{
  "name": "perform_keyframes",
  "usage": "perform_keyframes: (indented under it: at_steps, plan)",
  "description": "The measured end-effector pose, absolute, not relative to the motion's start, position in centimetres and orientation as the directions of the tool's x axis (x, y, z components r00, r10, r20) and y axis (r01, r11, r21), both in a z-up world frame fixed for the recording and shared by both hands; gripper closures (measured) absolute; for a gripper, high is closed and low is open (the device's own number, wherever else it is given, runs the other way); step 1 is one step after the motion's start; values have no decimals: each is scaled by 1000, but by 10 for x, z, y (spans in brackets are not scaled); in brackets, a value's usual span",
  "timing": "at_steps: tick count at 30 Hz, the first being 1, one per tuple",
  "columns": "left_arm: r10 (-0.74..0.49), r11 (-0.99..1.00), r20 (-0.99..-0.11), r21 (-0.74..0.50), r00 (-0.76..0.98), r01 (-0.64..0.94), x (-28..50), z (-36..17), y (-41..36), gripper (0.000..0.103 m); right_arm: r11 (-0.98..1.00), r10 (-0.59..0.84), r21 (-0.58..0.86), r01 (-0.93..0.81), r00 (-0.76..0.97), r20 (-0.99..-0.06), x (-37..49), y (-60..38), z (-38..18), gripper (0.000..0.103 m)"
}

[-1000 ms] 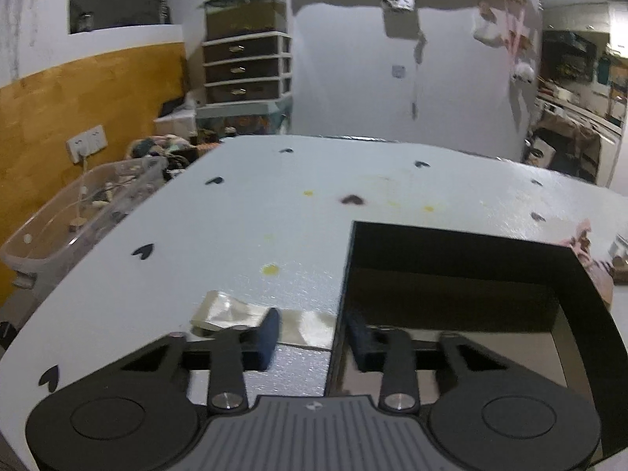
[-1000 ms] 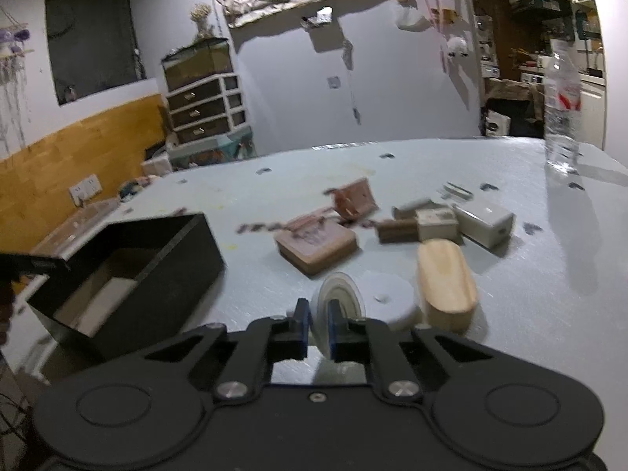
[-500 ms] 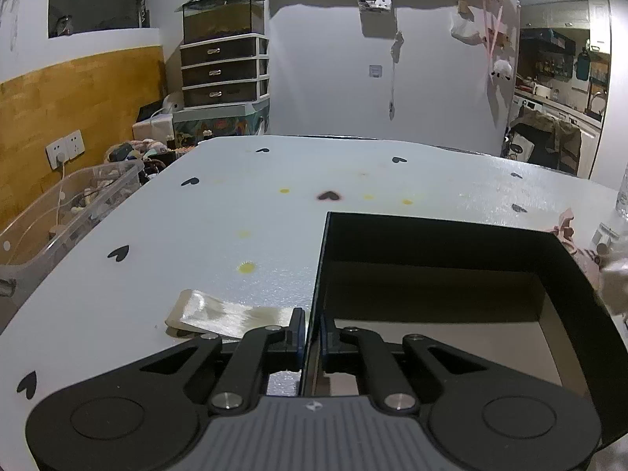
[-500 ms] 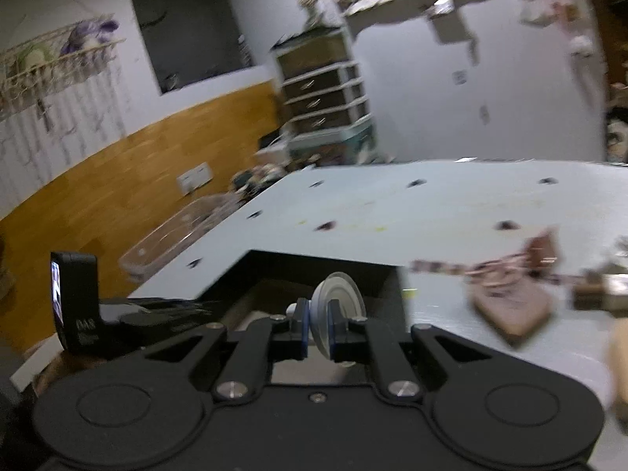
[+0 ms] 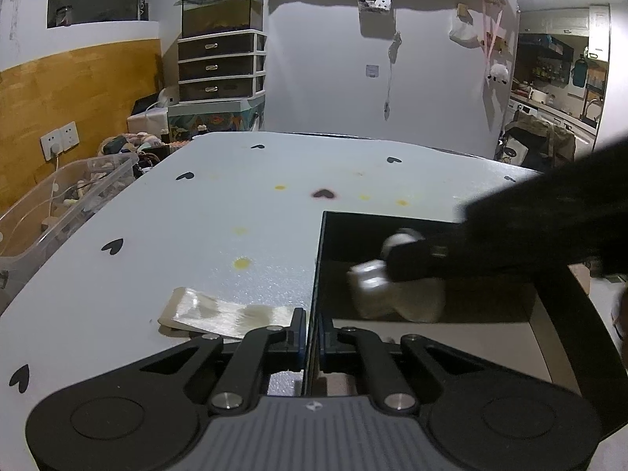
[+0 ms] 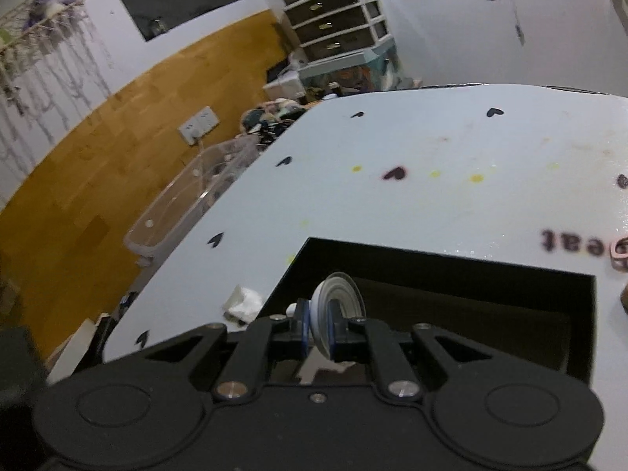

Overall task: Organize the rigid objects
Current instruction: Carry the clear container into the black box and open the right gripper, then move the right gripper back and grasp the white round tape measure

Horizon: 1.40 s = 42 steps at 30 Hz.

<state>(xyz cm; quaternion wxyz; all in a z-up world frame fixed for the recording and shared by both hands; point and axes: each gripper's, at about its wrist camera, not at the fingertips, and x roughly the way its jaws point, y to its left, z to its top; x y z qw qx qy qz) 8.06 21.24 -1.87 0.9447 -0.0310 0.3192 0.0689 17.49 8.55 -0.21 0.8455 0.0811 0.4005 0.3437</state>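
A black open box (image 5: 565, 314) sits on the white table; it also shows in the right wrist view (image 6: 471, 271). My left gripper (image 5: 313, 331) is shut on the box's near left wall. My right gripper (image 6: 318, 329) is shut on a white round disc (image 6: 337, 294) and holds it over the box's inside, near the left wall. In the left wrist view the right gripper (image 5: 408, 263) reaches in from the right with the disc (image 5: 396, 241), blurred.
A shiny flat packet (image 5: 227, 312) lies left of the box. A clear plastic bin (image 5: 59, 212) stands off the table's left edge. A pink object (image 6: 620, 251) lies right of the box. The table has heart marks and yellow stains.
My right gripper carried the disc from the pile of objects leftward to above the box's inside. My left gripper closed on the box wall and has held since.
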Motion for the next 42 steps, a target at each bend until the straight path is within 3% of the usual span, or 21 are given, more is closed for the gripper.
perform_keyframes:
  at_steps: [2, 5, 8, 16, 19, 23, 27, 42]
  plan:
    - [106, 988, -609, -23, 786, -151, 81, -19, 213, 98, 760, 635, 413, -502, 442, -633, 179, 91, -5, 90]
    - [105, 988, -608, -25, 787, -150, 81, -19, 213, 98, 765, 634, 445, -465, 423, -647, 183, 89, -9, 71]
    - [102, 989, -608, -26, 787, -149, 81, -19, 214, 98, 770, 628, 433, -469, 436, -645, 179, 83, -7, 70]
    - [105, 988, -608, -30, 787, -154, 81, -19, 213, 97, 760, 636, 402, -510, 457, -622, 166, 66, 6, 50]
    - [109, 987, -611, -24, 784, -156, 82, -19, 213, 97, 755, 642, 397, -522, 465, -609, 160, 57, 12, 37]
    - [109, 987, -612, -24, 783, -157, 82, -20, 213, 97, 754, 645, 378, -537, 496, -582, 149, 41, 21, 11]
    - [111, 987, -612, -23, 783, -158, 82, -20, 213, 97, 748, 650, 342, -568, 528, -547, 136, 25, 30, 4]
    - [99, 988, -611, -31, 785, -149, 80, -22, 216, 98, 811, 583, 304, -500, 646, -493, 113, -65, 24, 4]
